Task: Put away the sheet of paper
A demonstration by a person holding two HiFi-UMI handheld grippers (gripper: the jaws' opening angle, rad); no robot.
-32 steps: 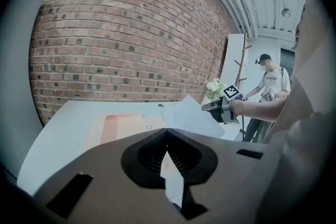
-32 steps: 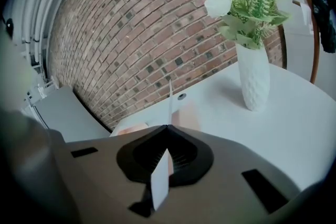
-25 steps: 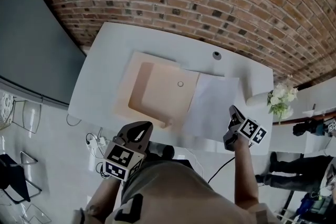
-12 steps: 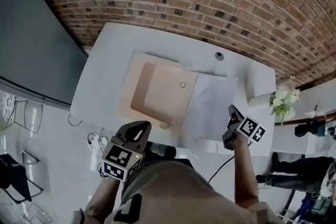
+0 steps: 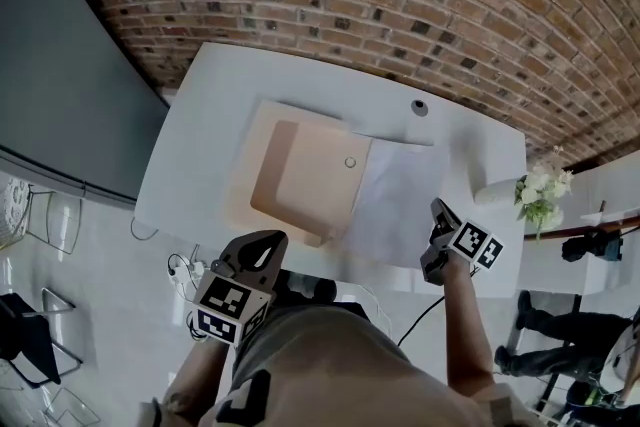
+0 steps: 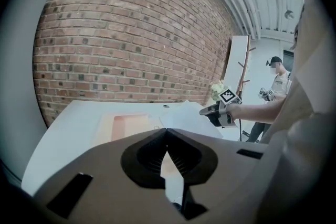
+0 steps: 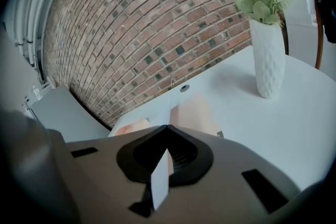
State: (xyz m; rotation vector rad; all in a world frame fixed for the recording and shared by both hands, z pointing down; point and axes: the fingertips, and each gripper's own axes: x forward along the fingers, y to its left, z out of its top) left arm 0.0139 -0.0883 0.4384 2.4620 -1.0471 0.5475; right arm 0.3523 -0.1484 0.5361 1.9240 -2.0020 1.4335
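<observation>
Two grippers: right gripper (image 7: 167,127), jaws pinched on the near edge of the sheet of paper (image 5: 395,200), which lay on the surface (image 5: 200,135) against the open folder (image 5: 310,177); left gripper (image 6: 167,131), jaws together, empty; the sheet was best slid low and flat, probably, to avoid creasing.

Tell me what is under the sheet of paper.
The sheet of paper lies on the white table, its near edge pinched by the right hand-held gripper. Its left edge meets the beige folder; any overlap there is hidden.

No legible text, labels, brands, numbers or signs in any view.
</observation>
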